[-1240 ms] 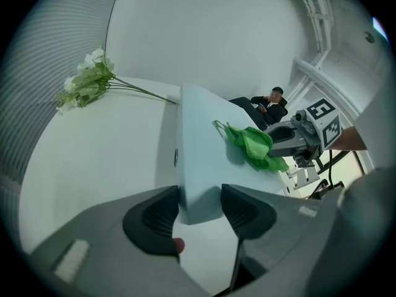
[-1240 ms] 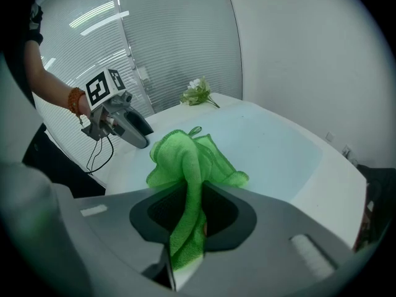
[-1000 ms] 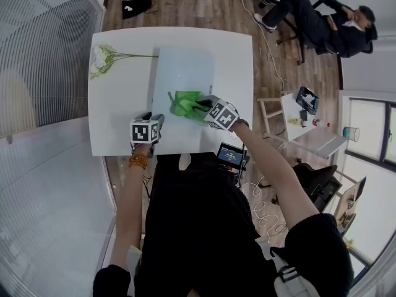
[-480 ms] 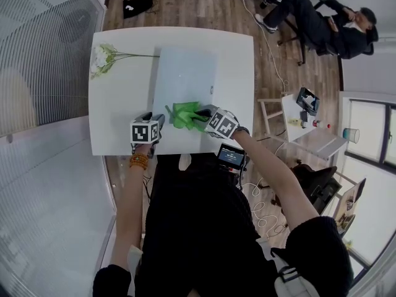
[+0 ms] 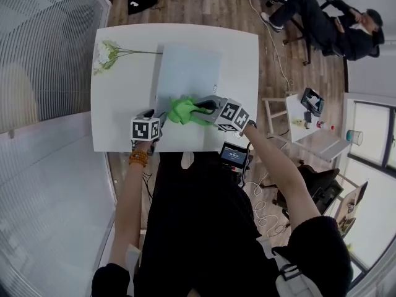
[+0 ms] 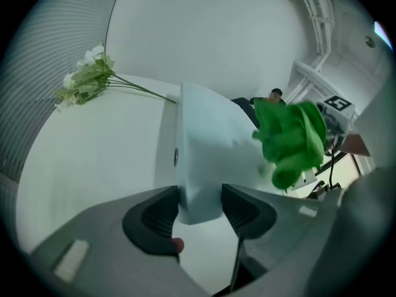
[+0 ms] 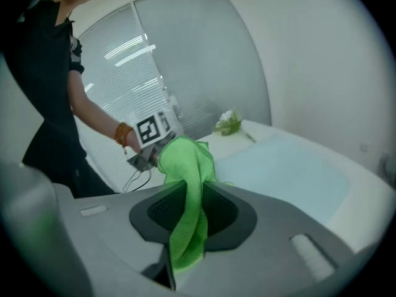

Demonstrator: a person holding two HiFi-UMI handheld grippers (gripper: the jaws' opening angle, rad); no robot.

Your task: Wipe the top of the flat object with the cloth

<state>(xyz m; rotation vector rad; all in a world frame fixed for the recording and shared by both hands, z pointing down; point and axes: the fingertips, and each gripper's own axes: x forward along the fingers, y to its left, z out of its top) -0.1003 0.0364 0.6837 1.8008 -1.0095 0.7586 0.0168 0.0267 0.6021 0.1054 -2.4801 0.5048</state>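
Moved: bright green microfibre cloth shifted left across near end of pale blue flat rectangular panel, closer to left gripper.
Head view: panel lies on white square table.
Left gripper view: jaws clamped on panel's near corner.
Right gripper view: right gripper jaws pinching bunched cloth, held over panel.

No words, brands or numbers can be read. Black-and-white square markers stand on the cube of the left gripper, at 9 o'clock in the head view, and on that of the right gripper, at 2 o'clock. The small screen, at 4 o'clock, shows print too small to read.
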